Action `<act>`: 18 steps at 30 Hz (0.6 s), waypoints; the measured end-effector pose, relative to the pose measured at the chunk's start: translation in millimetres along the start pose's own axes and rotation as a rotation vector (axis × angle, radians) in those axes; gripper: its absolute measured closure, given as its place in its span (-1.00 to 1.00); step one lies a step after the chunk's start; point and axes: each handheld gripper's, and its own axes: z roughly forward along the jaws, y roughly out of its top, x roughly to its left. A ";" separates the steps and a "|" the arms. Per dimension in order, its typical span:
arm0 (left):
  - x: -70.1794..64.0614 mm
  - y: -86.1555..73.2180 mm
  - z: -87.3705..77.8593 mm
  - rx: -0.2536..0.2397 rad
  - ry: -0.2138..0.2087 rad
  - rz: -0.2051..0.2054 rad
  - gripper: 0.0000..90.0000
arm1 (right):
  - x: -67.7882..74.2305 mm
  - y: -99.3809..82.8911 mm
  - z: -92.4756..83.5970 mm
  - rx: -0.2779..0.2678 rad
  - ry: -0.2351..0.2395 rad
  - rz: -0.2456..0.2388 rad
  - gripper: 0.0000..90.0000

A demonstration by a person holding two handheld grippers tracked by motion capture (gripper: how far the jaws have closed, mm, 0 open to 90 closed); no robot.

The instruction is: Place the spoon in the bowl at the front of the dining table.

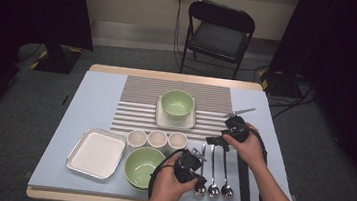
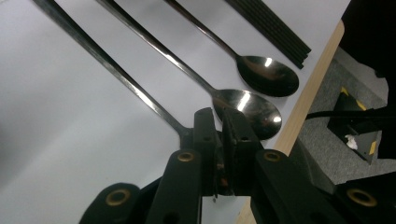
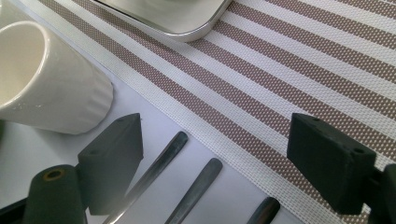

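left gripper (image 1: 200,182) tilts down, clamped on the leftmost spoon (image 2: 107,65); right gripper (image 3: 215,154) hovers wide above handles.

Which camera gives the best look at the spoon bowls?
The left gripper view: two spoon bowls lie large and shiny beside the shut left tongs, which hide the third. The high view shows all three spoons whole but tiny. The right gripper view catches their handle tips alone.
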 end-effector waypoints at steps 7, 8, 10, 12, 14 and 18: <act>-2.3 -0.3 3.4 0.002 -0.002 -0.006 0.88 | -1.1 -1.5 0.2 0.000 -0.001 0.001 -0.61; -1.9 -0.8 4.2 0.000 -0.001 -0.009 0.88 | -1.0 -1.6 0.0 0.000 -0.002 0.003 -0.61; -1.6 -1.9 5.2 -0.001 0.005 -0.009 0.87 | -1.2 -1.9 -0.3 0.002 0.001 0.003 -0.61; -1.9 -2.6 6.2 0.003 0.012 -0.006 0.87 | -1.5 -2.2 -0.2 0.004 0.000 0.004 -0.61; -2.1 -3.4 7.6 0.002 0.003 -0.013 0.88 | -1.7 -2.5 0.5 0.004 -0.002 0.004 -0.61; -1.4 -5.0 9.5 0.009 0.008 -0.013 0.88 | -1.0 -3.1 1.5 0.007 0.000 0.001 -0.61</act>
